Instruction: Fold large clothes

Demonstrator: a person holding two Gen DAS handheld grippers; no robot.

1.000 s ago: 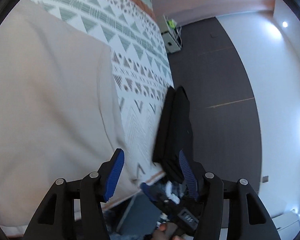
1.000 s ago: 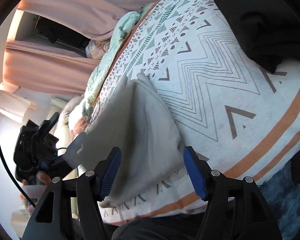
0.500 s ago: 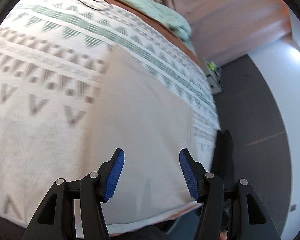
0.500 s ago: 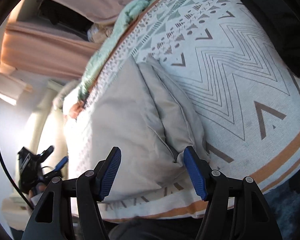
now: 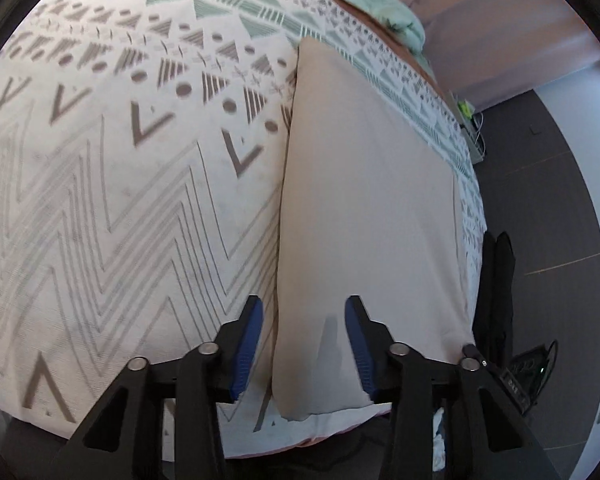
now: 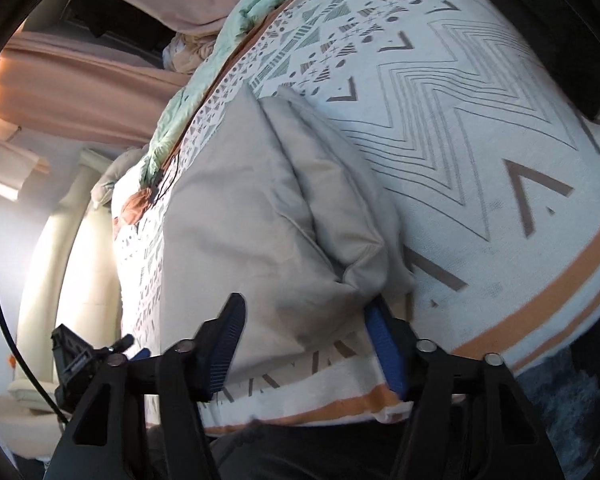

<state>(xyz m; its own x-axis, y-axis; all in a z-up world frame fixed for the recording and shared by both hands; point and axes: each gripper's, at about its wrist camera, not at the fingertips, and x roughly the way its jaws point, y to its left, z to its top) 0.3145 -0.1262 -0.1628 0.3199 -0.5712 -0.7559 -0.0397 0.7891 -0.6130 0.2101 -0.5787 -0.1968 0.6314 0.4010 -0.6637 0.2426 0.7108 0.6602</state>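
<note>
Beige garment lies flat on the bed, a long folded panel running away from the near edge, on the patterned cover. Left gripper is open, fingers straddling the garment's near left corner, nothing pinched yet. Right gripper is open too, spread wide around the bunched near right corner, where the layers have puckered into a lump; one finger sits under that lump, no clamp visible. Looks like mid-fold: lengthwise fold done, both grippers set for the near hem. Next move likely needs both to close on all layers at the corners, then carry the hem toward the far end, keeping the edge taut so the bunch flattens. No containers in view.
</note>
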